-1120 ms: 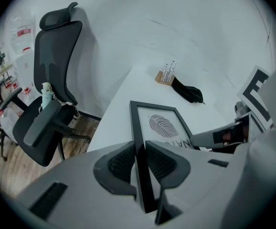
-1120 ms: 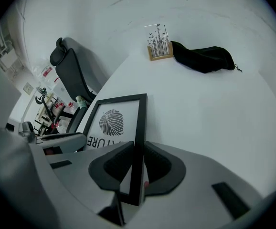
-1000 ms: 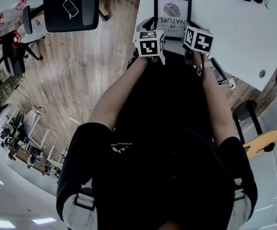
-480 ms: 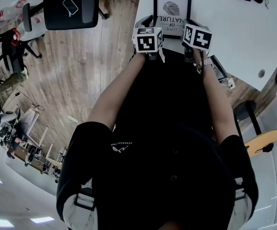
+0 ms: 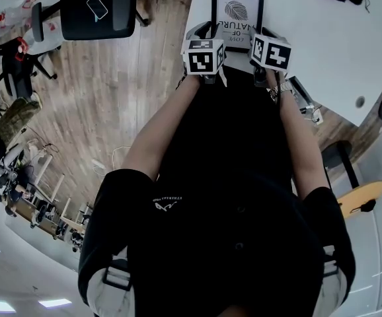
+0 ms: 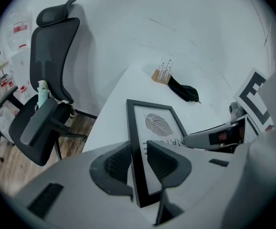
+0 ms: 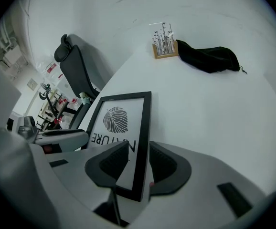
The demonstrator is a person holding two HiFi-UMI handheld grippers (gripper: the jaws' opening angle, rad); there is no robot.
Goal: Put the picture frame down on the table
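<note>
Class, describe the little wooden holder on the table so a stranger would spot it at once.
Start at the white table and look past the picture frame to its far side. There, beside a black pouch, stands a small wooden holder, the only upright thing, bristling with thin sticks.

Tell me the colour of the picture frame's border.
Black. The picture frame border shows best in the right gripper view.

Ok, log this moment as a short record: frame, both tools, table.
picture frame: black border, leaf print, face up over the table
left tool: shut on the frame's left edge
right tool: shut on the frame's right edge
far end of table: black pouch, wooden holder
frame resting on table: cannot tell
</note>
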